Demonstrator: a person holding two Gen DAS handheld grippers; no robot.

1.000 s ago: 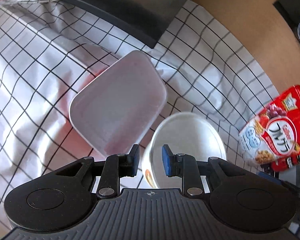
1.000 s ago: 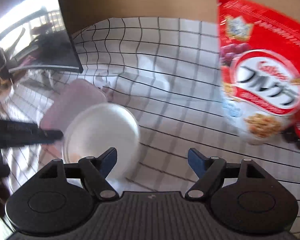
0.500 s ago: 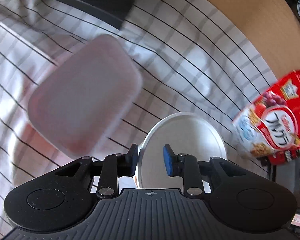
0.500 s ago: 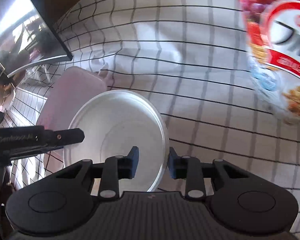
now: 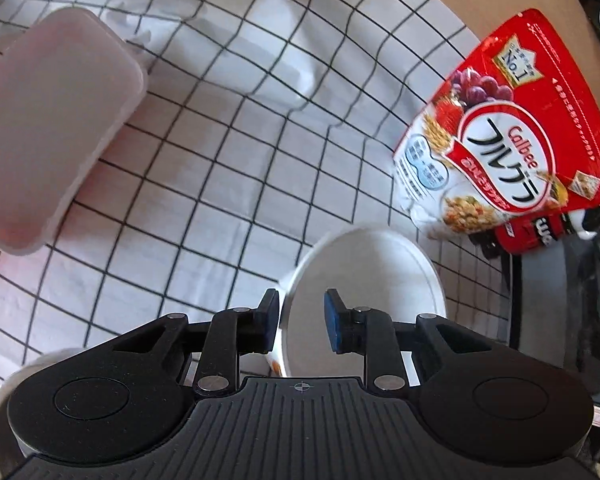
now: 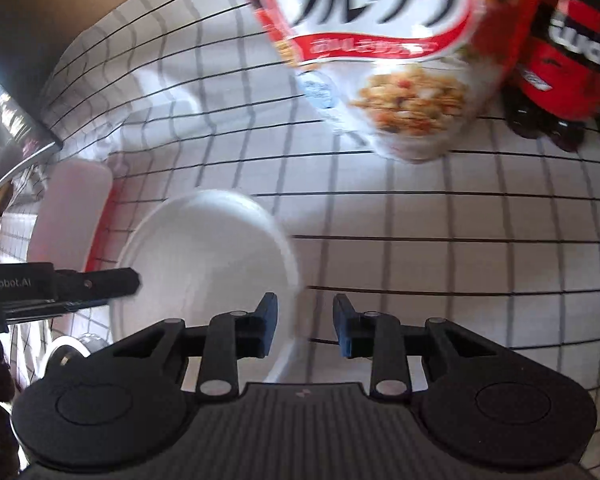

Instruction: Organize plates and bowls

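White bowl (image 5: 364, 276) rim pinched by left gripper (image 5: 302, 322), right gripper (image 6: 305, 330) alongside

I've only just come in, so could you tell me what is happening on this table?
A person with two handheld tools is sorting dishes on a checked tablecloth. The left tool grips the rim of a white bowl; the right tool straddles its opposite rim. A pink rectangular container lies to the left, a Calbee granola bag beyond.
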